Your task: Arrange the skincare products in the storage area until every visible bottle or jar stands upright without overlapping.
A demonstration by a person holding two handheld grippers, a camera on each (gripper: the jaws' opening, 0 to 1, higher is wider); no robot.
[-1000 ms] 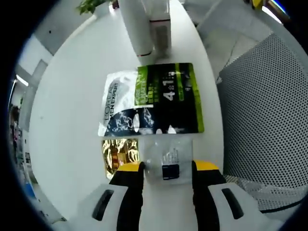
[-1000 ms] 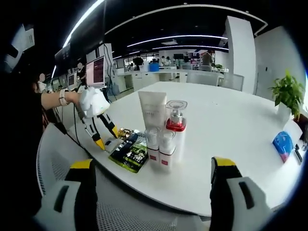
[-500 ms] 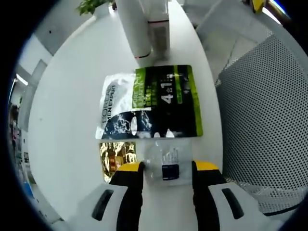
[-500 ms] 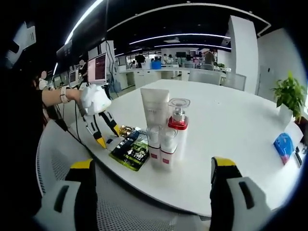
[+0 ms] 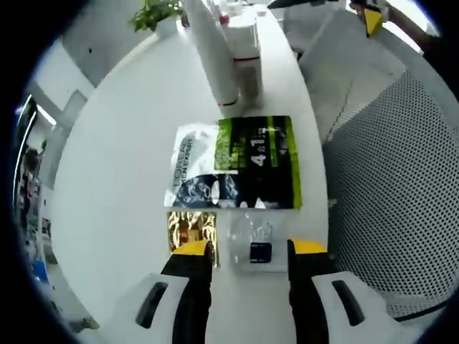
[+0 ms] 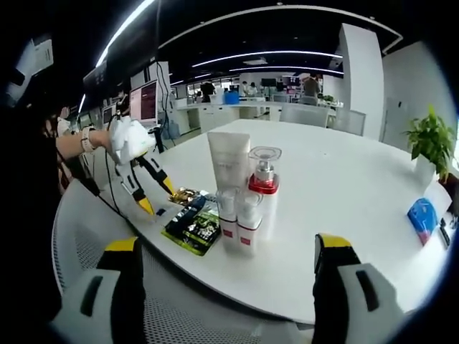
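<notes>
In the left gripper view, my left gripper (image 5: 249,249) is open just above the table, a small clear sachet (image 5: 254,244) lying flat between its yellow tips. A gold sachet (image 5: 190,229) lies beside it, and a green-and-black pouch (image 5: 237,165) lies flat beyond. Behind stand a white tube (image 5: 211,54) and a red-banded bottle (image 5: 245,64). In the right gripper view, my right gripper (image 6: 228,247) is open and held back from the table edge. The white tube (image 6: 229,161), a pump bottle (image 6: 264,183) and two small bottles (image 6: 239,218) stand upright together. The left gripper (image 6: 154,195) hangs over the sachets.
A grey mesh chair (image 5: 387,179) sits at the table edge beside the pouch. The white table (image 6: 344,186) stretches far behind the bottles. A blue packet (image 6: 422,215) and a potted plant (image 6: 430,140) are at the far right. A gloved hand (image 6: 129,140) holds the left gripper.
The left gripper has drawn back a little from the pouch and tilted, still open over the clear sachet. The right gripper and the products have not moved.
</notes>
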